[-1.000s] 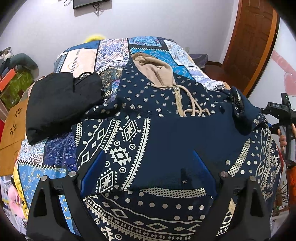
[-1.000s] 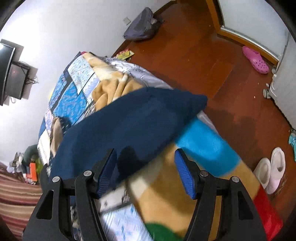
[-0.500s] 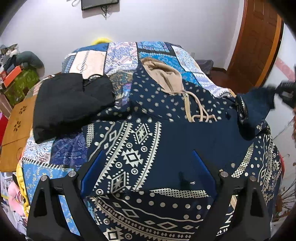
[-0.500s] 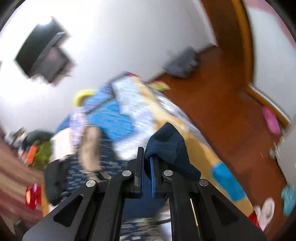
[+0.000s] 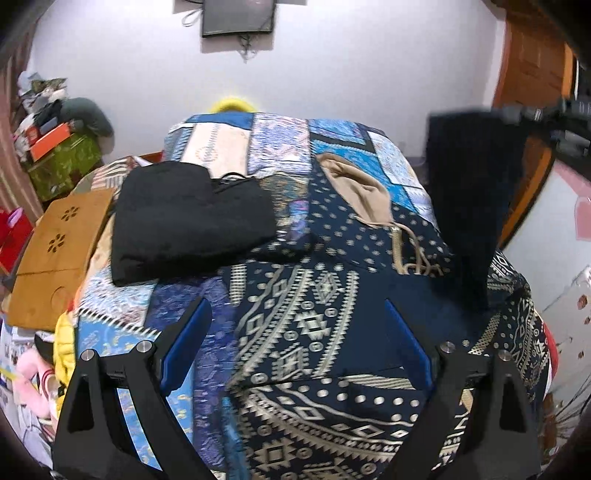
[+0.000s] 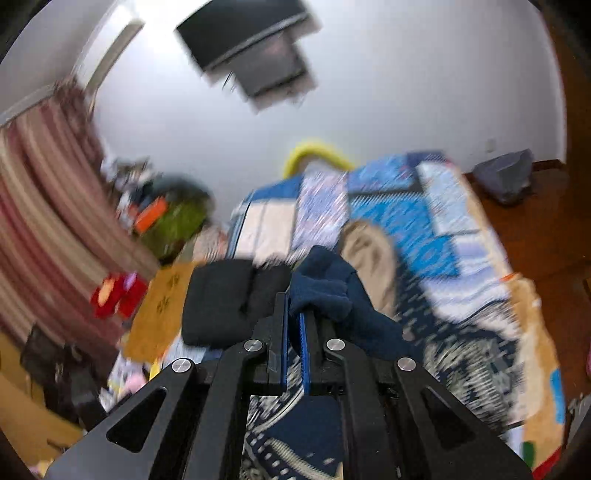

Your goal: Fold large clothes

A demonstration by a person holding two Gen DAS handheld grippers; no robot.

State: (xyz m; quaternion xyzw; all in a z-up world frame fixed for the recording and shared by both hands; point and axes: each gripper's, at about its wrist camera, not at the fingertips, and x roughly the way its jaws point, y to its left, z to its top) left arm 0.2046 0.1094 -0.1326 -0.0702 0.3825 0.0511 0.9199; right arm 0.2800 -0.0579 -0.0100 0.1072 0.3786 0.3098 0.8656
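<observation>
Left gripper (image 5: 295, 350): jaws spread wide over the lower centre of the left wrist view, blue pads well apart, nothing between them, hanging above the cloth.
Right gripper (image 6: 293, 325): fingers pressed together at centre frame of the right wrist view, pinching a bunch of dark navy fabric that bulges just above the tips.
Garment: a large navy hooded garment with cream geometric print and tan hood lining (image 5: 317, 317) lies spread across the bed, filling the middle and lower part of the left view.
Sleeve: one plain navy sleeve (image 5: 469, 206) is lifted off the bed at the right of the left view, hanging down from the blurred right gripper at upper right.
Hood: tan hood and drawstrings (image 5: 365, 195) lie flat, right of centre.
Black item: a folded black cloth (image 5: 188, 225) rests on the bed, left of centre, just beside the navy garment.
Bed: blue patchwork quilt (image 5: 236, 136) shows at the top centre.
Wall: dark wall-mounted screen (image 5: 238, 16), top of frame.
</observation>
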